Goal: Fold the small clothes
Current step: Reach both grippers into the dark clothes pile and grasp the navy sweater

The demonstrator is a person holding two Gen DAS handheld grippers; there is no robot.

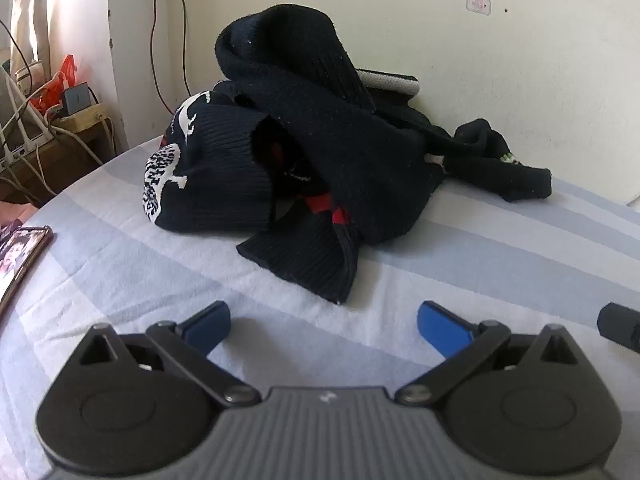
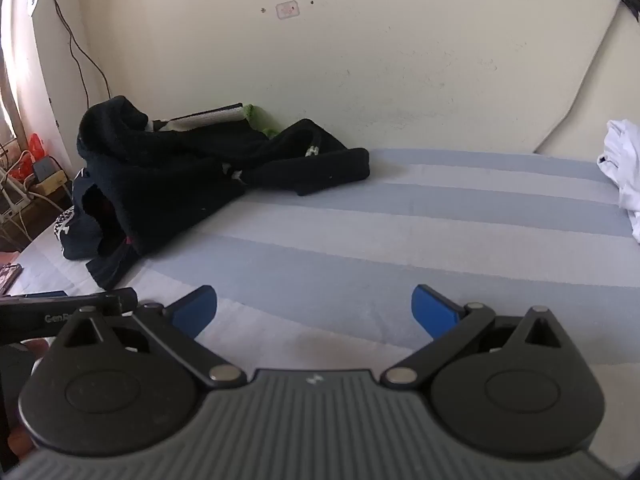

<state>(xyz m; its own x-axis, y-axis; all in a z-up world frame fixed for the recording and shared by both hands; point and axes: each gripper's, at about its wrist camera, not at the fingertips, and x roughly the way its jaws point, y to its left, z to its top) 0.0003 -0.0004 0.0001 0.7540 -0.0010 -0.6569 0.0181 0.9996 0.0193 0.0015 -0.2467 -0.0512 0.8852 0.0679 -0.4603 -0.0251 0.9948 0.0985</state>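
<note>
A crumpled dark navy knit sweater [image 1: 320, 152] with white and red pattern lies in a heap on the blue-and-white striped bed [image 1: 500, 264]. It also shows in the right wrist view [image 2: 172, 184], at the left, with a sleeve stretched right. My left gripper [image 1: 324, 322] is open and empty, low over the bed just in front of the sweater's ribbed hem. My right gripper [image 2: 314, 308] is open and empty, over bare bed to the right of the sweater. Part of the left gripper [image 2: 72, 308] shows at the right view's left edge.
A phone [image 1: 20, 260] lies on the bed at the left. A white garment [image 2: 624, 176] lies at the far right. A folded grey-and-black item [image 1: 392, 80] sits behind the sweater by the wall. Cables and a shelf [image 1: 60, 120] stand beyond the bed's left edge.
</note>
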